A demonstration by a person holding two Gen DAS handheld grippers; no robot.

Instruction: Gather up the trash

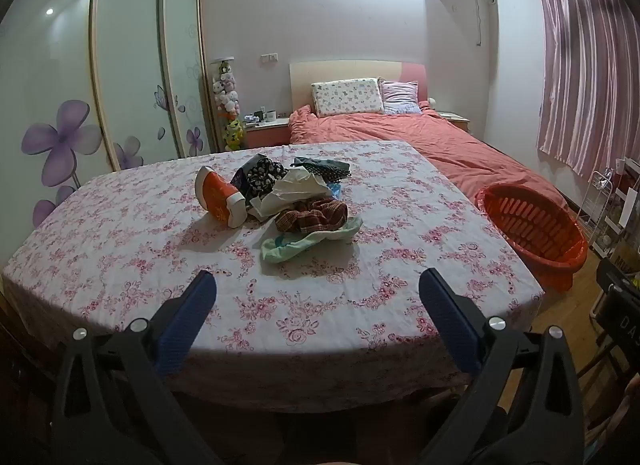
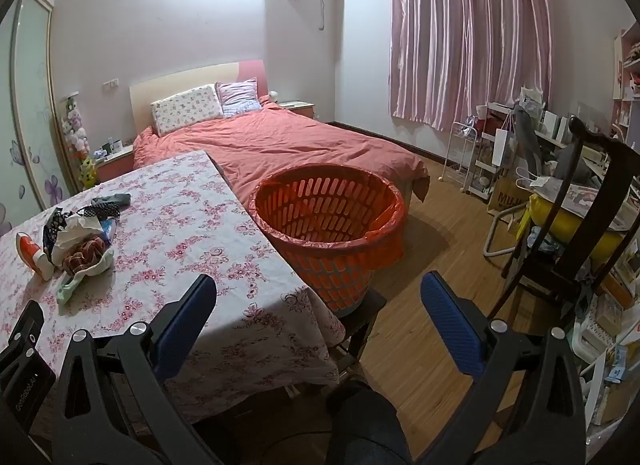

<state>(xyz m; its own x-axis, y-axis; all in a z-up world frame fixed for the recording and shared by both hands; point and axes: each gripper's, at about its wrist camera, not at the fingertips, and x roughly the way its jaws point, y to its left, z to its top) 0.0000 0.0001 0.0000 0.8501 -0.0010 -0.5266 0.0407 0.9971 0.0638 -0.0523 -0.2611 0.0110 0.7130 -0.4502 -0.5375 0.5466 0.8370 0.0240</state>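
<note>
The orange basket (image 2: 326, 225) sits mid-frame beside the table (image 1: 120, 233); the trash pile (image 1: 288, 201), centre of the left view, looks light, soft and crumpled. Pinch the white wrapper (image 1: 296, 187) at a raised fold. Left gripper (image 1: 318, 297) and right gripper (image 2: 320, 301) both gape wide, empty.

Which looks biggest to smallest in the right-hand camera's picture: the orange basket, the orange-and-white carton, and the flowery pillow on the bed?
1. Orange basket, by far the largest, though it is also the nearest.
2. Flowery pillow.
3. Orange-and-white carton, smallest.
The pillow lies farthest away, so it is probably bigger than it looks.
</note>
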